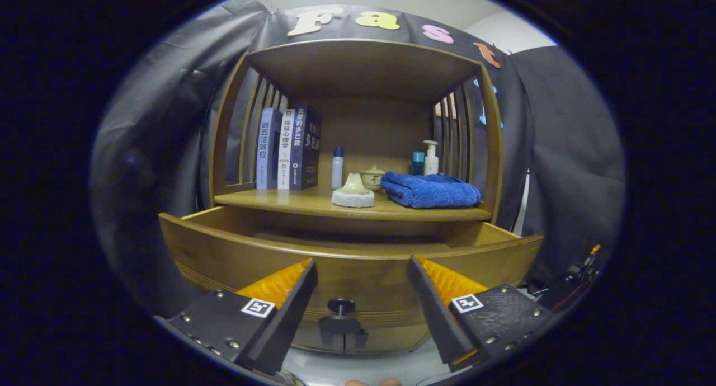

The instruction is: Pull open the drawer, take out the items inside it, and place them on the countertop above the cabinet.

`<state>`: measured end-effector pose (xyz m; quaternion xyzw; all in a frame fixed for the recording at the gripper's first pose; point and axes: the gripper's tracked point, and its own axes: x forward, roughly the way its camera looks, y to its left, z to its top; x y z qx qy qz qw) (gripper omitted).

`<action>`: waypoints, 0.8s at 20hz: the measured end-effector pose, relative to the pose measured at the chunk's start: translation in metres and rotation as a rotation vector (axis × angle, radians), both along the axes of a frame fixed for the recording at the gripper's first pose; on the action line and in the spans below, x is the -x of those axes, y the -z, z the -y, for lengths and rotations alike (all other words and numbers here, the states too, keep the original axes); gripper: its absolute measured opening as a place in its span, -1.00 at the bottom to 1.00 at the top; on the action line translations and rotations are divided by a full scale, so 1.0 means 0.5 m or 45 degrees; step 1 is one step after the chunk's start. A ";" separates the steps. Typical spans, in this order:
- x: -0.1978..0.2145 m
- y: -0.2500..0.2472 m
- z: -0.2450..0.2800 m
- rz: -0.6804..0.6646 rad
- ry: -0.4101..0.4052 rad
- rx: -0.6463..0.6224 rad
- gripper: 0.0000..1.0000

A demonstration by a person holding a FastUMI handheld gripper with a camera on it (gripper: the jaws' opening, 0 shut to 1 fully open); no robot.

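While the drawer (347, 263) stands pulled out below the countertop (313, 202), the gripper (362, 274) hovers before its front with fingers spread wide and holding nothing; the dark knob (340, 306) sits between them, touched by neither. On the countertop rest three books (288, 149), a white bottle (337, 168), a cream cone on a white pad (353, 191), a lidded cup (372, 178) and a blue towel (429, 190); the drawer's inside is hidden behind its front.

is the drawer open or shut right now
Open: the drawer juts out below the countertop, its inside showing. The gripper is open, fingers either side of the knob.
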<state>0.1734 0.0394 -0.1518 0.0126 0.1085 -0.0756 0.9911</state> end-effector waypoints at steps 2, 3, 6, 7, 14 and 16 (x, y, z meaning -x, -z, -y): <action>-0.011 0.002 -0.001 0.002 0.002 -0.001 0.98; -0.017 0.005 -0.002 0.004 0.002 0.002 0.98; -0.034 0.005 -0.001 -0.001 0.009 -0.002 0.98; -0.039 0.006 -0.001 -0.001 0.013 0.000 0.98; -0.079 0.013 0.004 0.028 0.004 0.007 0.98; -0.096 0.016 0.004 0.032 0.006 0.009 0.98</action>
